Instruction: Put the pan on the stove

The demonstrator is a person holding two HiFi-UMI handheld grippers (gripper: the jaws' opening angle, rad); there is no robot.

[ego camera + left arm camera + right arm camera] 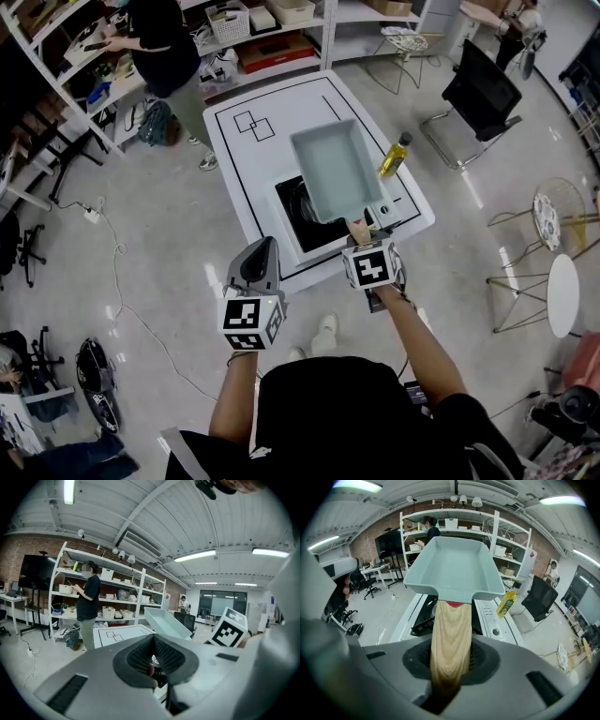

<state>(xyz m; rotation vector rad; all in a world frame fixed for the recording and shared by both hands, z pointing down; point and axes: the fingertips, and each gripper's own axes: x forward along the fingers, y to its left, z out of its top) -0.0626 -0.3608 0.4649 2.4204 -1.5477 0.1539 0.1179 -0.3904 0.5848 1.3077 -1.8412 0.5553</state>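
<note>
the right gripper is clamping the wooden handle of the pale pan, tilted above the stove and needing a level, centred lowering, while the left gripper, jaws together and empty, is waiting near left.
</note>
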